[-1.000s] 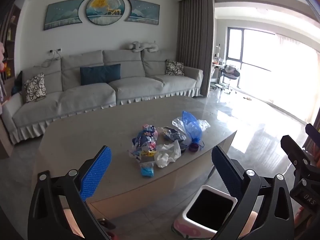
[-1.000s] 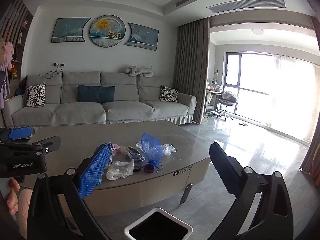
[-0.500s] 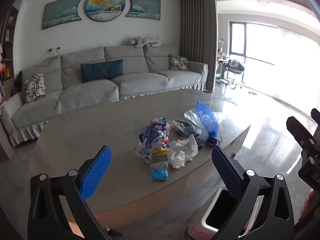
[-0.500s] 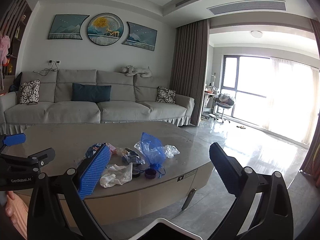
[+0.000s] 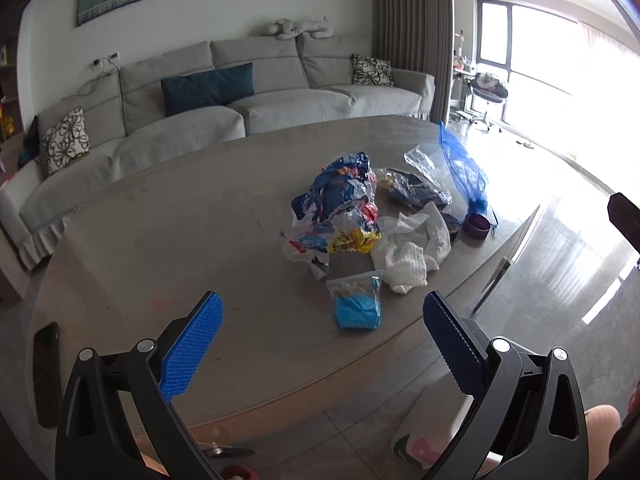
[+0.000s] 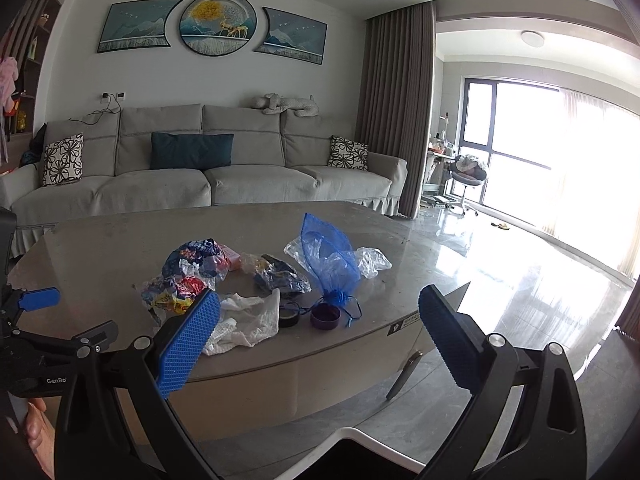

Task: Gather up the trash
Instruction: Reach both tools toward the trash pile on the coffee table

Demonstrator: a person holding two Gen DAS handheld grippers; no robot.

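A heap of trash lies on the grey oval coffee table: colourful crumpled wrappers, a white cloth-like wad, a small bag with blue contents, a blue mesh bag, clear plastic and a purple cap. My left gripper is open and empty above the table's near edge, just short of the small blue bag. My right gripper is open and empty in front of the table, facing the white wad and purple cap. The white bin's rim shows below.
A black phone-like slab lies at the table's left end. The white bin stands on the floor by the table's near edge. A grey sofa runs behind the table. Shiny tiled floor opens to the right.
Both grippers have moved forward toward the table and the trash looks larger. The left one now looks down on the heap. The bin has slipped low in both views. Both jaws stay open.
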